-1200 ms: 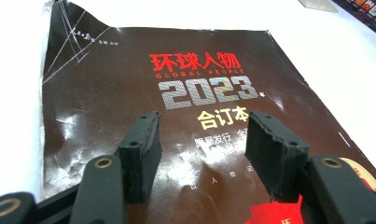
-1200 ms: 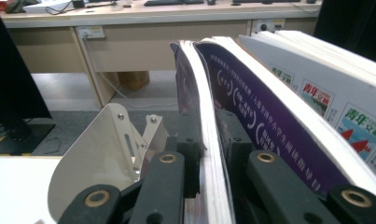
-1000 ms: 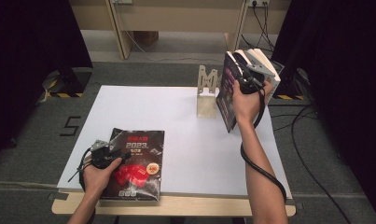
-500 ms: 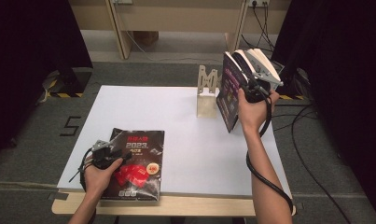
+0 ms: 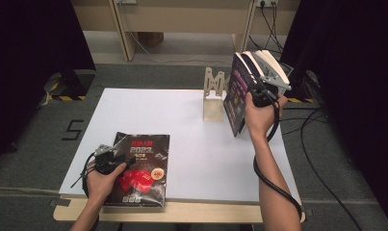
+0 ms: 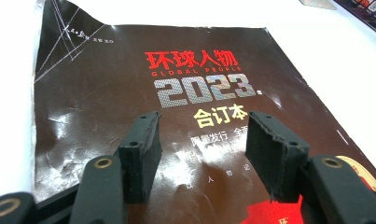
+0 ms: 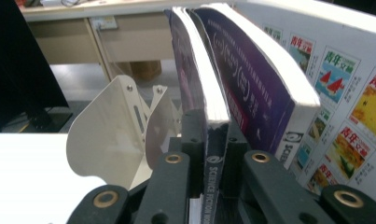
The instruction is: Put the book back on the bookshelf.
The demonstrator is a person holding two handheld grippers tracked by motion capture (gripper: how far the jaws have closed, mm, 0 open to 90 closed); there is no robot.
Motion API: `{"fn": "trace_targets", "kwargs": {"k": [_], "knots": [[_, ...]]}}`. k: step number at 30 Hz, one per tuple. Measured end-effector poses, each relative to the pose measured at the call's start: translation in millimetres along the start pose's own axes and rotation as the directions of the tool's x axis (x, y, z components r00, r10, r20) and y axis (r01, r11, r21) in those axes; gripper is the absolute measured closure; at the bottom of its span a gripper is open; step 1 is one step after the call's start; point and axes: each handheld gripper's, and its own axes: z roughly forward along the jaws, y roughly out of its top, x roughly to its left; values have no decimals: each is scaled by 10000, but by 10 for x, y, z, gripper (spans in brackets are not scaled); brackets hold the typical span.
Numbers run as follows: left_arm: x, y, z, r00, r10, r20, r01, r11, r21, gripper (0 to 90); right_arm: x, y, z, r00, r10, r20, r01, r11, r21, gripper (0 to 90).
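a: what's diff vs a sec ago?

b: mostly the right tool (image 5: 257,94). its jaws have just been closing, and now they pinch the spine of the thin purple magazine (image 7: 195,84), pads tight on both sides in the right gripper view. that mag stands upright at the tabletop's (image 5: 191,139) far right edge, w/ more magazines (image 5: 268,67) fanned out behind it.

a: did the mag shift?

b: barely. a sec ago it sat a touch closer to the cream bookend (image 5: 213,98); now there's a bit more gap, and the hand sits slightly higher on it. bookend itself is in the same spot, near the far edge.

a: and the left side?

b: no change. left tool (image 6: 202,140) is spread wide, jaws hovering over the dark magazine (image 5: 141,166) w/ red title and "2023" on the cover. nothing between the pads. that mag lies flat at the near left of the tabletop, same place as before, its near edge at the tabletop's front lip.

a: hands touching each other?

b: no, well apart, one at each side.
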Motion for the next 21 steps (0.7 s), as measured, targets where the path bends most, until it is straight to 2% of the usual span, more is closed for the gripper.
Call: {"fn": "trace_targets", "kwargs": {"k": [4, 9, 15, 21], "knots": [[7, 0, 2, 10000, -55, -7, 55, 10000, -4, 441, 37, -5, 0, 9999, -155, 25, 156, 9986, -499, 848], [5, 0, -3, 10000, -28, 18, 28, 10000, -28, 441, 54, 24, 15, 10000, -44, 65, 49, 9971, -757, 848], [6, 2, -3, 10000, -2, 28, 2, 10000, -37, 441, 49, 51, 24, 9998, -176, 36, 178, 9986, -495, 847], [-9, -1, 3, 10000, 9, 37, -9, 10000, -14, 441, 11, 41, -4, 9995, 189, -262, -192, 9998, -115, 840]]}}
